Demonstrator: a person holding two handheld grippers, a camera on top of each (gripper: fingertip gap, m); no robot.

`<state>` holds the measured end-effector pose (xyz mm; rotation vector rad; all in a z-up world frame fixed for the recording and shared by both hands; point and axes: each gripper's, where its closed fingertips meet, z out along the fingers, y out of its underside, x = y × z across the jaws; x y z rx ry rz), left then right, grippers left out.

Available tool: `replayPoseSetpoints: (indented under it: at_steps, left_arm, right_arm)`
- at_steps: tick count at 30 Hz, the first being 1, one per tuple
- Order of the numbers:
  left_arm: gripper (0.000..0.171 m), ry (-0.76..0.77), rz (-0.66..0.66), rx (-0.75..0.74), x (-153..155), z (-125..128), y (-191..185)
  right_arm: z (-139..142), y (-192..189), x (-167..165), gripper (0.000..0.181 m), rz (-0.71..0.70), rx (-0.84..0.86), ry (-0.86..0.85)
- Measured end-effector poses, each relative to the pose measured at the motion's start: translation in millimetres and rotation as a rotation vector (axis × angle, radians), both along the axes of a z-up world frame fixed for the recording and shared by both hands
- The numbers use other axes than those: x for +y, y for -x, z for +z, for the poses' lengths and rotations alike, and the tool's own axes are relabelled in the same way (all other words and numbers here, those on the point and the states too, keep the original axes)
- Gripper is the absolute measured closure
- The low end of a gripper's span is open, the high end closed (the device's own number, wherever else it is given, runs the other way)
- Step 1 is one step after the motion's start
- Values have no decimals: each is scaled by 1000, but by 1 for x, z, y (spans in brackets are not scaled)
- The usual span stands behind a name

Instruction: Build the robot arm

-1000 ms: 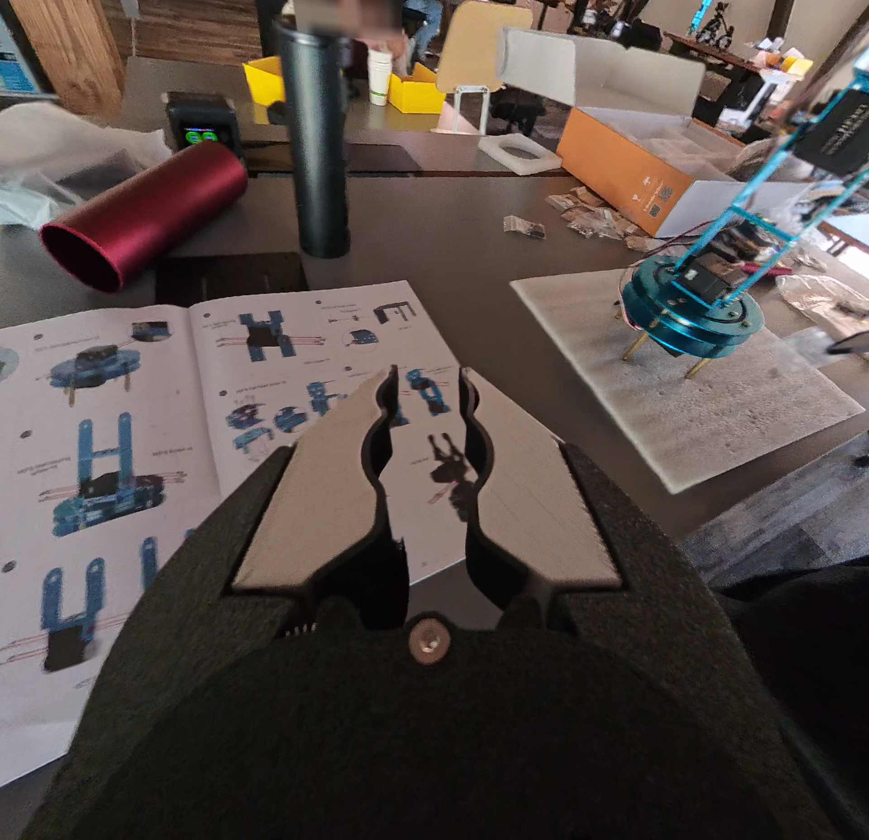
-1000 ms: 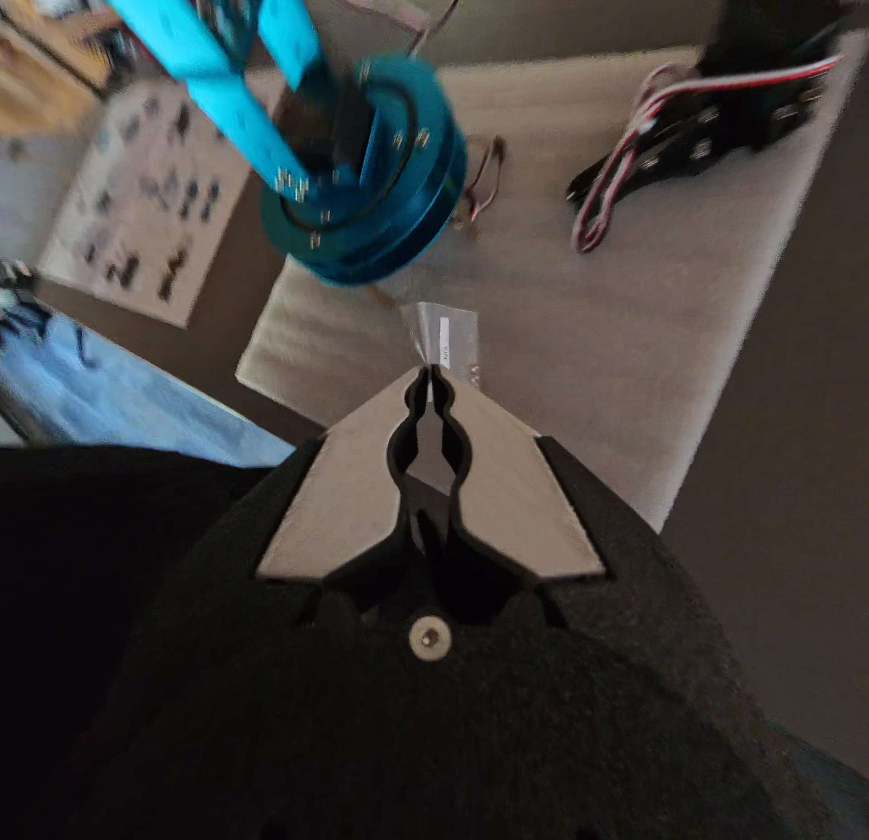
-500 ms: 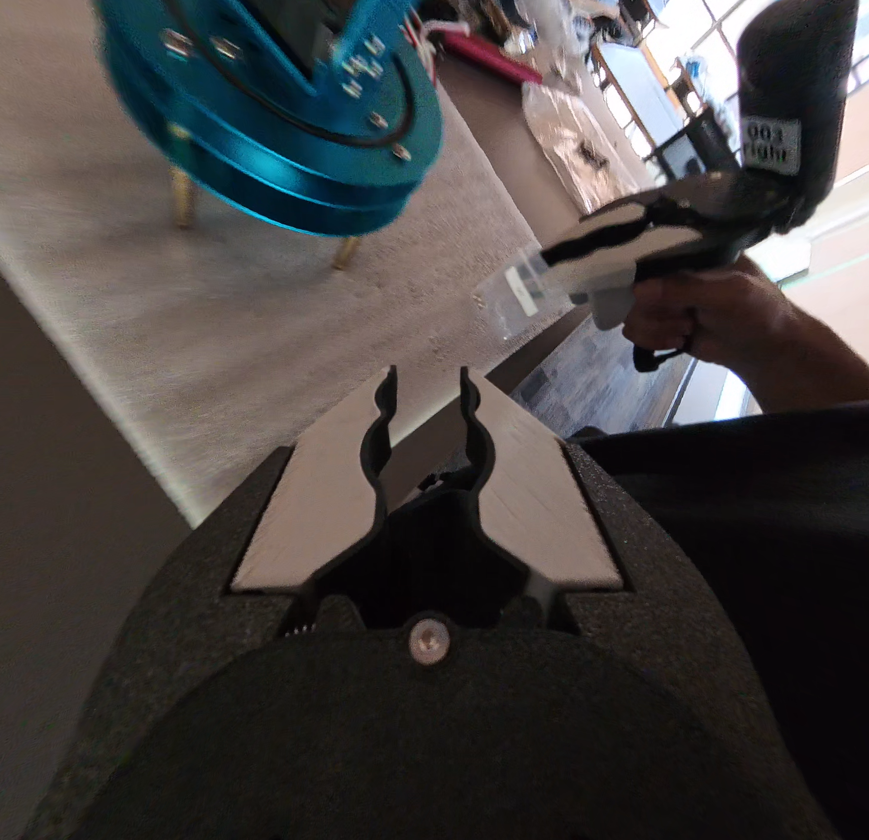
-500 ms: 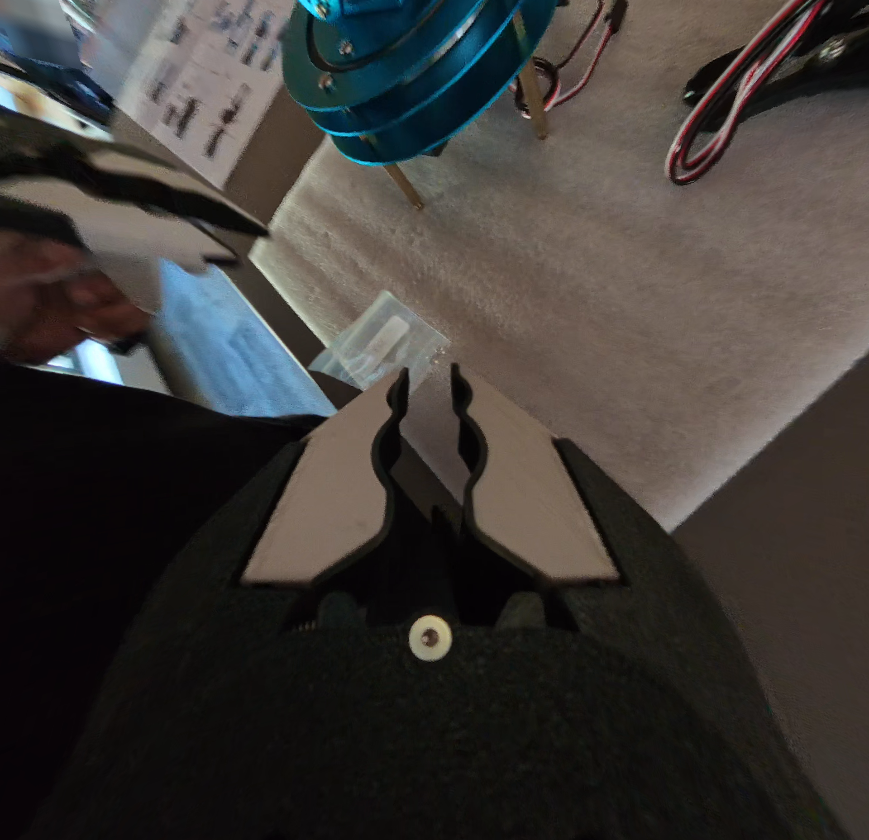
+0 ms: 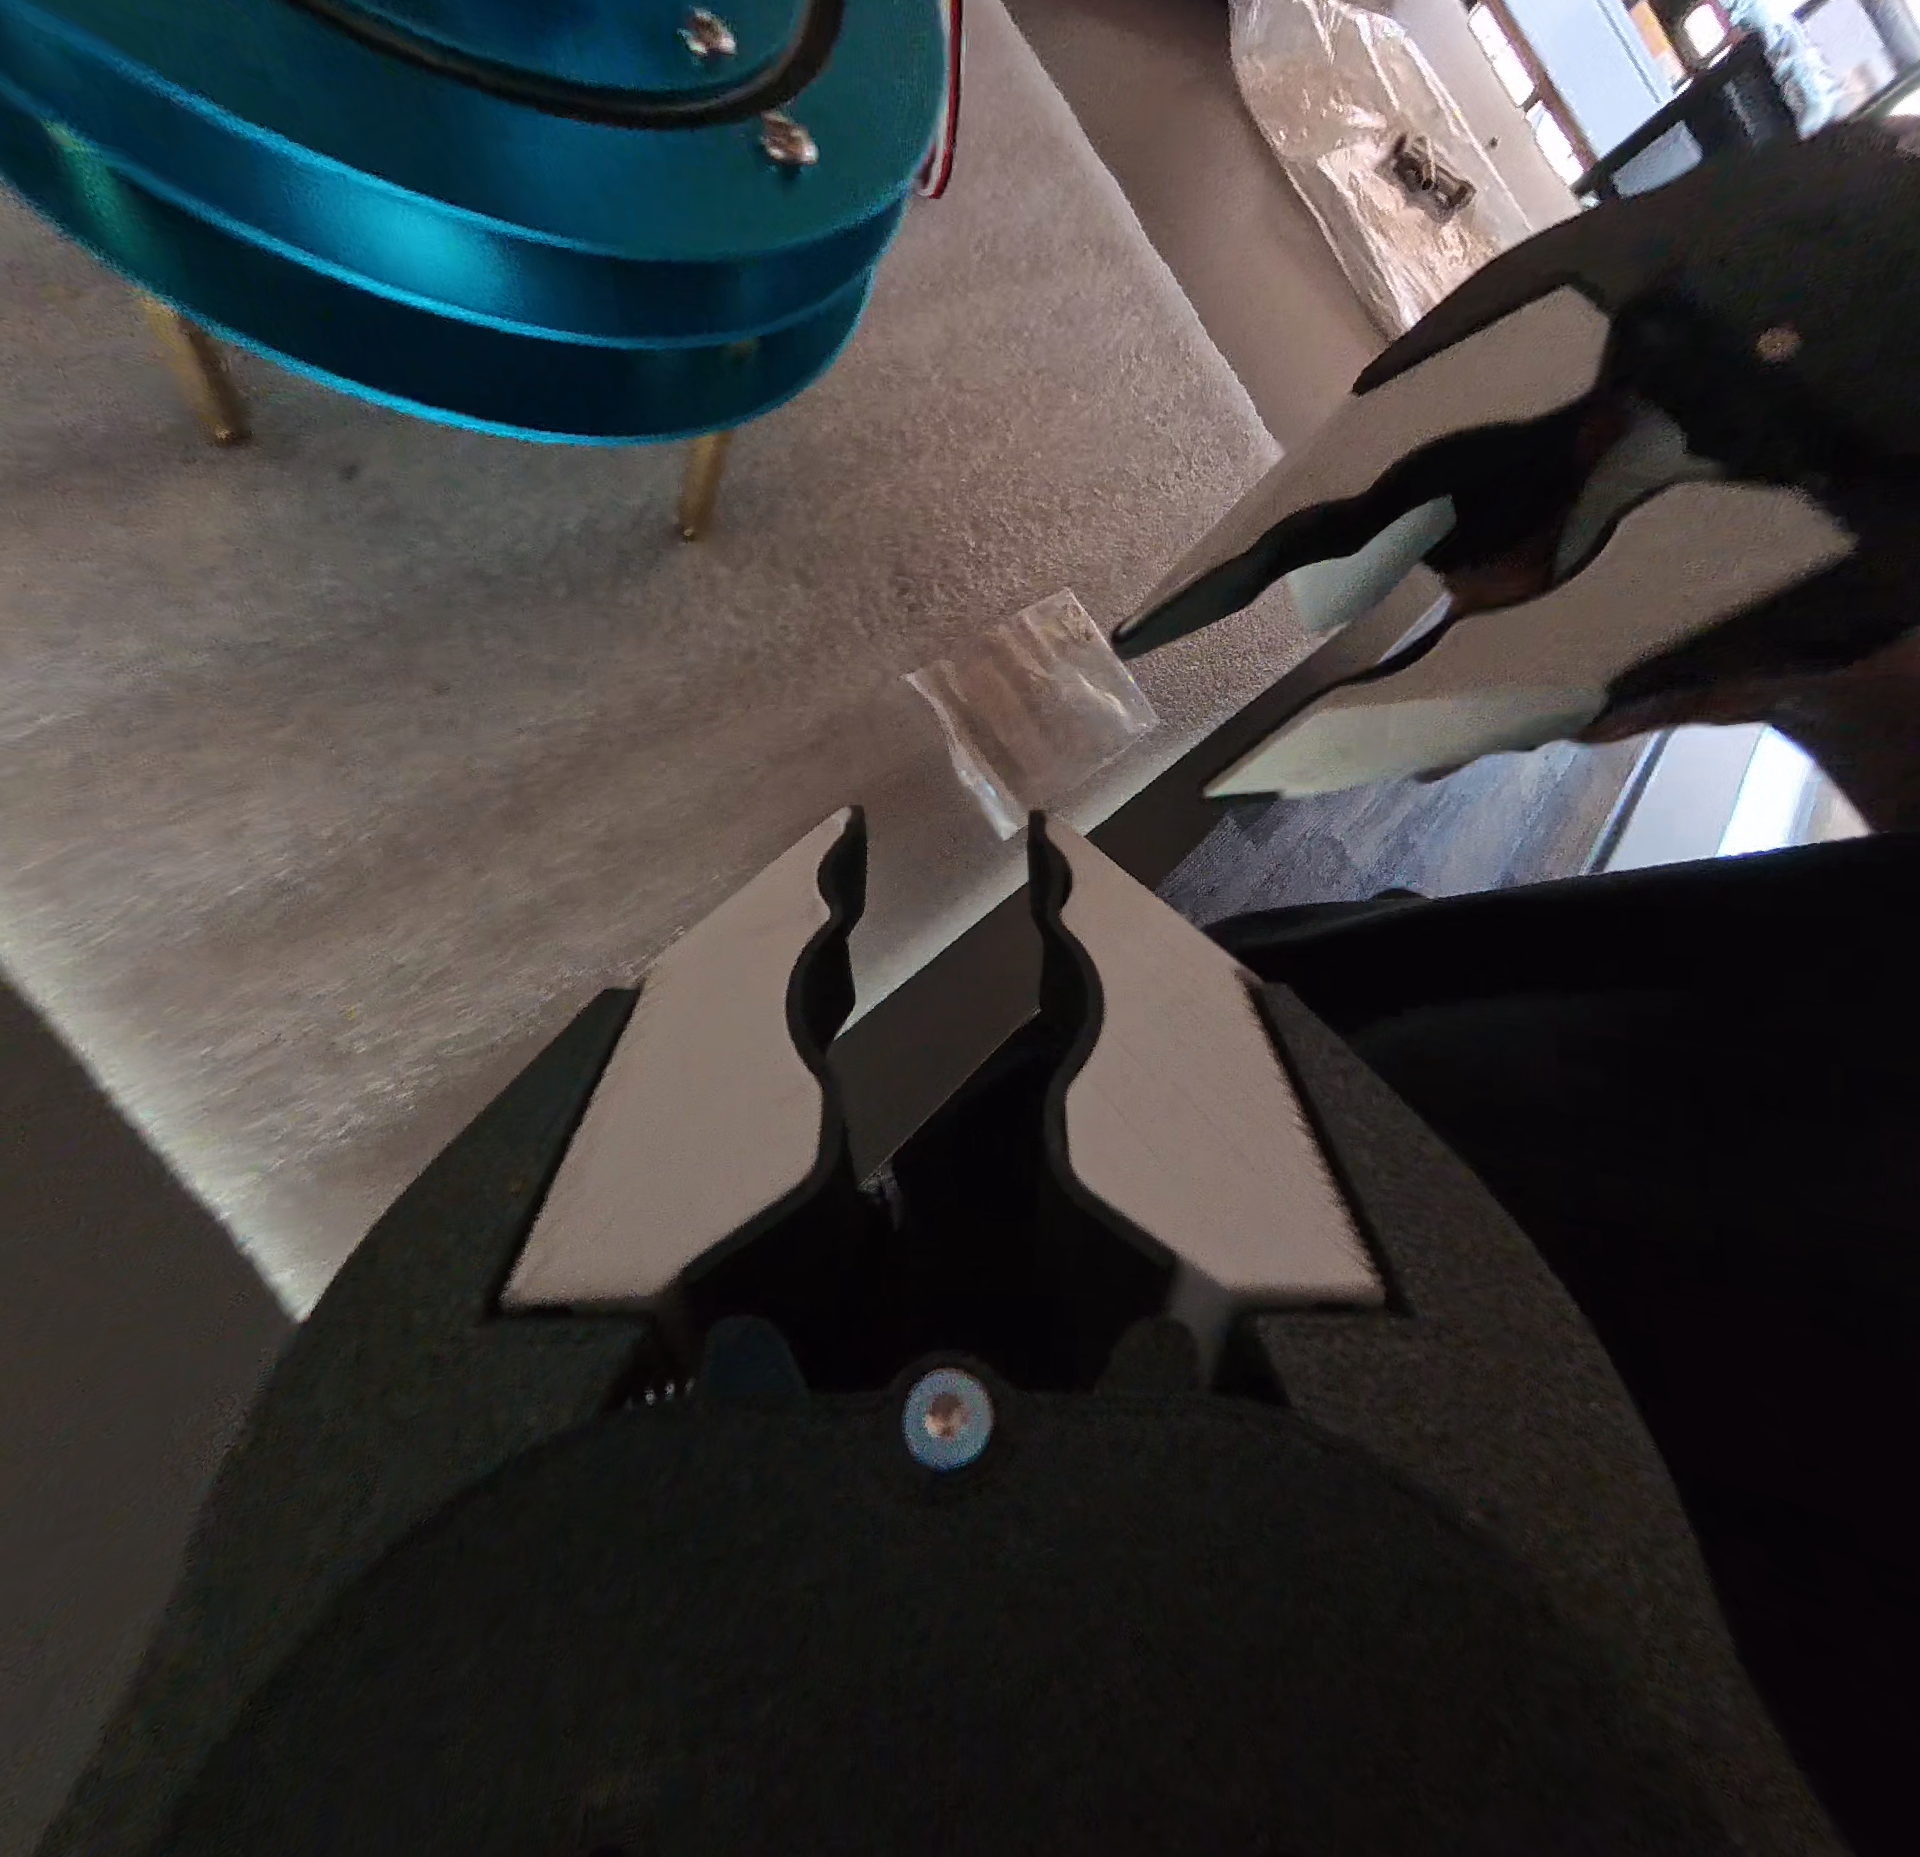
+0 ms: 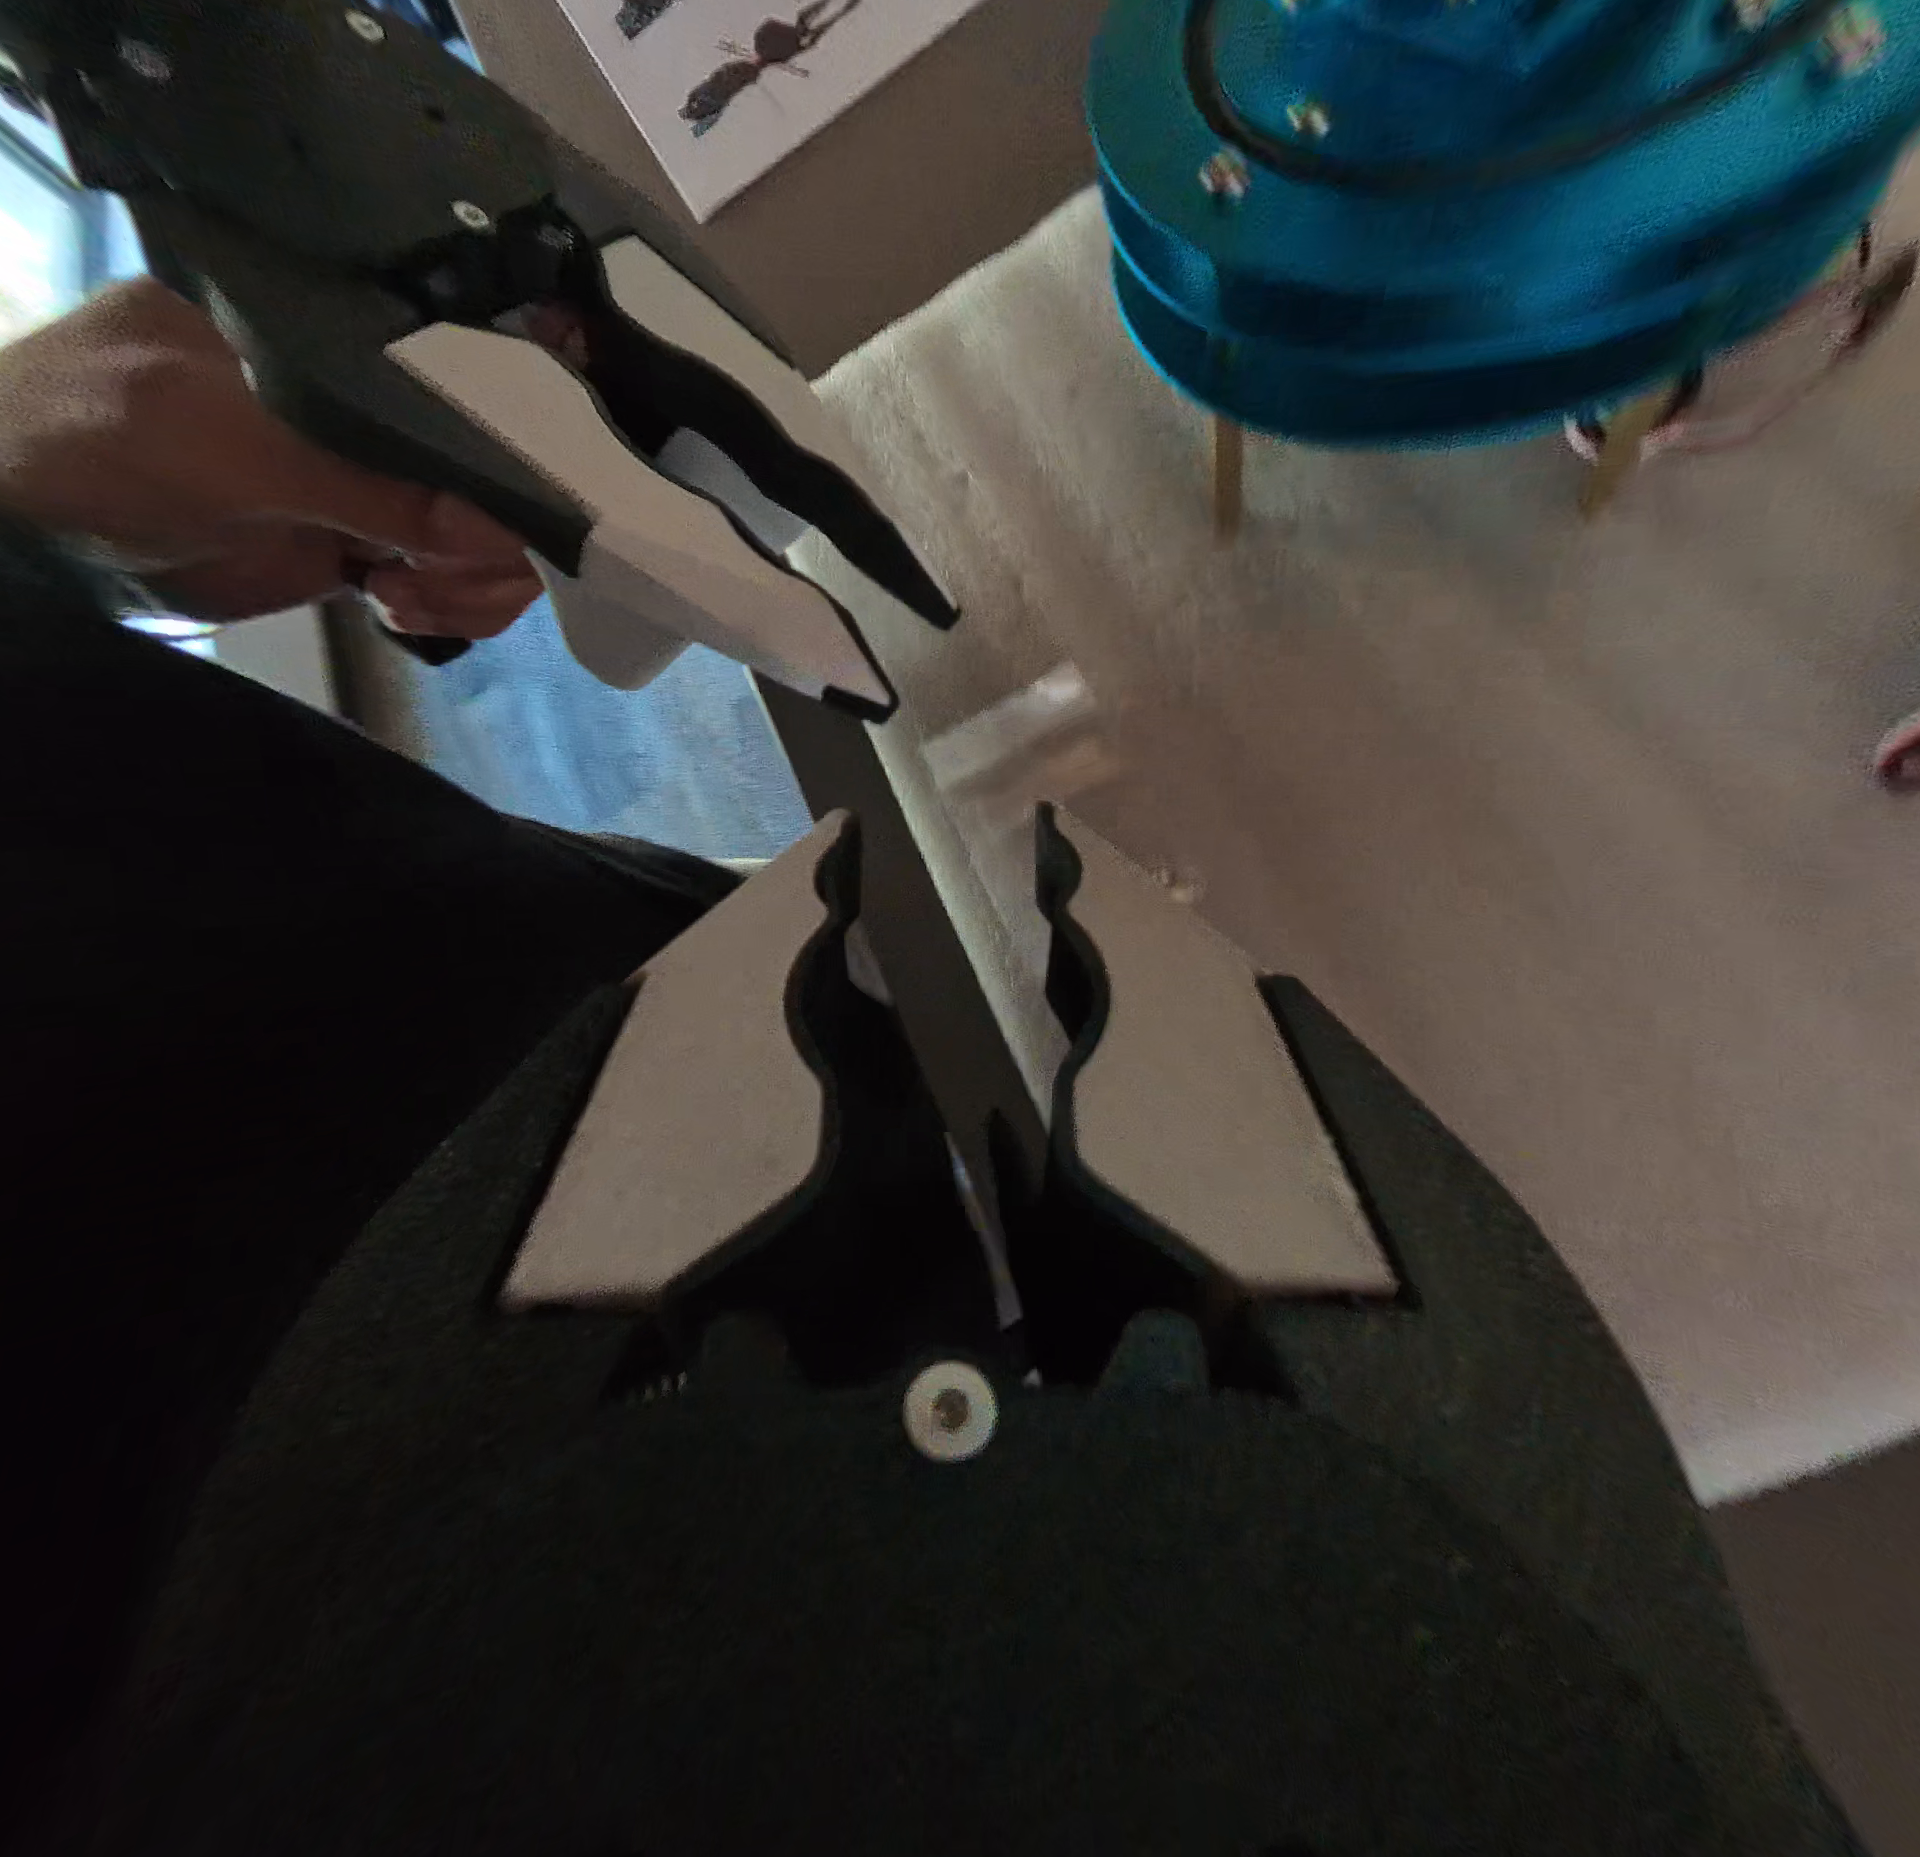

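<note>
Both tongs gape empty over a small clear bag at the edge of a foam mat.

The left tongs [image 5: 945, 831] stand apart with nothing between them, their tips just short of the small clear plastic bag [image 5: 1034, 690], which lies flat on the pale foam mat [image 5: 436, 727] near its edge. The right tongs [image 6: 948, 833] are likewise spread and hold nothing; in the left wrist view they [image 5: 1169, 711] reach in from the right, one tip just beside the bag. A hand [image 6: 208, 503] grips the left tool's handle. Farther off on the mat stands a blue round metal base [image 5: 436, 176] on thin brass legs. An open instruction sheet [image 6: 748, 31] lies on the grey worktop [image 6: 935, 197] beyond.
</note>
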<state>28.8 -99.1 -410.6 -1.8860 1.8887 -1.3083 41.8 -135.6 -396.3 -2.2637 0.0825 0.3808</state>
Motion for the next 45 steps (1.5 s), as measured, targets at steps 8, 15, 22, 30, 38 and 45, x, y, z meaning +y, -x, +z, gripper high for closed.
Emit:
replayPoseSetpoints:
  at_steps: [8, 15, 22, 30, 38, 45]
  left_arm:
    - [153, 106, -1, -20, 23, 7, 8]
    - [154, 140, -51, -30, 20, 7, 8]
    - [155, 159, -90, -24, 16, 5, 3]
    - [152, 162, -164, 16, 1, 0, -4]
    - [150, 159, -153, 19, 10, 5, 0]
    - [151, 242, -52, 114, 26, -2, 5]
  right_arm:
    - [-18, 4, 30, 173, -72, -18, 106]
    - [-28, 1, 33, 178, -171, 15, 158]
    - [-27, -1, 31, 181, -253, 34, 141]
    - [-5, 1, 17, 152, -129, -201, 39]
    - [-17, 3, 36, 141, 126, -310, 36]
    - [-29, -4, 33, 146, 260, -269, 71]
